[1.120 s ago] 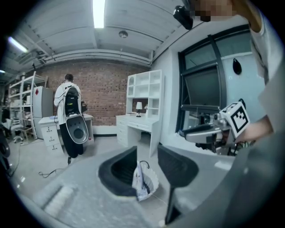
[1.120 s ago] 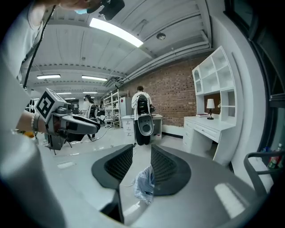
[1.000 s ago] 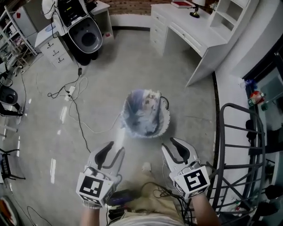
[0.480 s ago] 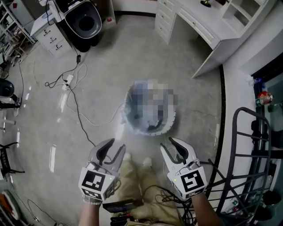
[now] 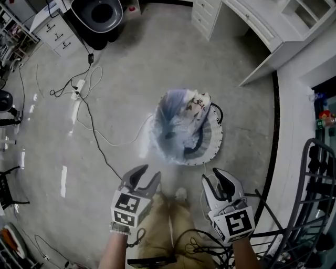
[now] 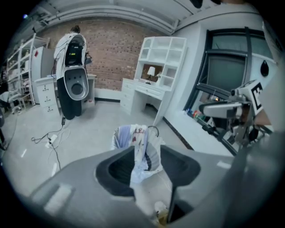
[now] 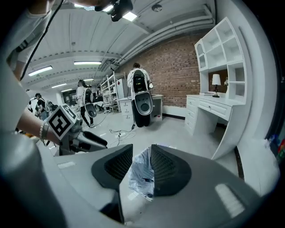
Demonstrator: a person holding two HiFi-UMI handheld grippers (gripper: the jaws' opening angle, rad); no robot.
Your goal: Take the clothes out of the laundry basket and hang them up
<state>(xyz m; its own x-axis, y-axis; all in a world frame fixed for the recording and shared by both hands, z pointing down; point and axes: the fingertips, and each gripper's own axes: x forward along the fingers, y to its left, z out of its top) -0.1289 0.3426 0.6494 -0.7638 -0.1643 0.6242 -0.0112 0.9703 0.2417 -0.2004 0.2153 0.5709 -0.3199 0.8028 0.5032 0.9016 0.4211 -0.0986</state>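
Laundry basket (image 5: 213, 146) beyond right gripper (image 5: 214, 177) (apart)

Lab/workshop hall with a home-style corner staged in it. Landmark is the laundry basket (image 5: 184, 131), mid-floor.
- Bare concrete floor (image 5: 131, 63) all round the basket.
- Far behind it: raw brick wall (image 6: 116, 53), exposed ceiling with strip lights (image 7: 89, 63).
- Left of it: loose cables (image 5: 93, 128) and a power strip (image 5: 79, 84) on the floor. Beyond those, a black-and-white machine (image 5: 100, 13) beside a white drawer cabinet (image 5: 52, 31).
- Further left: open metal racks (image 7: 109, 87), with people (image 7: 82, 95) standing.
- Beyond it to the right: white desk (image 5: 273, 31) with cubby shelves (image 6: 162, 58) and a lamp (image 6: 150, 71).
- Near right: black metal rack (image 5: 315, 199).
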